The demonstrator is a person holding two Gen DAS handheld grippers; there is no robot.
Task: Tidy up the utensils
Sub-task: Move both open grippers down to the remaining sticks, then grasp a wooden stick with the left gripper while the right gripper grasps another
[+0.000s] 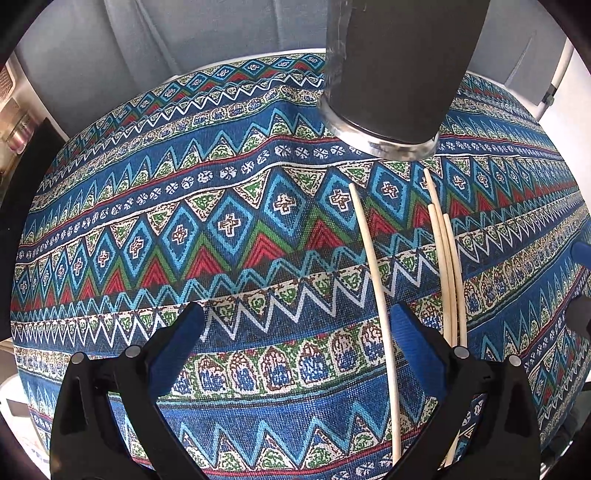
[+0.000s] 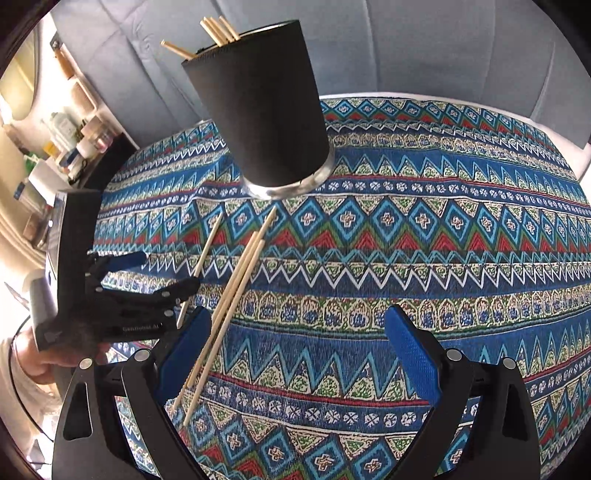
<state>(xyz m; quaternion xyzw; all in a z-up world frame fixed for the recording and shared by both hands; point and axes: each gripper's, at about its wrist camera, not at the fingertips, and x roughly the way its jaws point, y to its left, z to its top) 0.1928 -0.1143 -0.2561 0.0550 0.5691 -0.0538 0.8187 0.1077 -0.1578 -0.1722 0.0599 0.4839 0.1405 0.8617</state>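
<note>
A black cup [image 2: 266, 110] with a glass base stands on the patterned tablecloth and holds several wooden chopsticks [image 2: 218, 29]. It also shows in the left wrist view [image 1: 395, 74]. Several loose chopsticks lie on the cloth in front of it: one single chopstick [image 1: 376, 280] and a bundle of three [image 1: 448, 269]; in the right wrist view the bundle [image 2: 229, 306] lies by my right gripper's left finger. My left gripper [image 1: 299, 325] is open and empty, the single chopstick lying between its fingers near the right one. My right gripper [image 2: 299, 328] is open and empty. The left gripper [image 2: 122, 295] shows at the left.
The blue, red and green patterned tablecloth [image 2: 424, 240] covers a round table. A grey sofa [image 2: 406, 48] stands behind the table. Shelves with small items [image 2: 62, 140] are at the far left.
</note>
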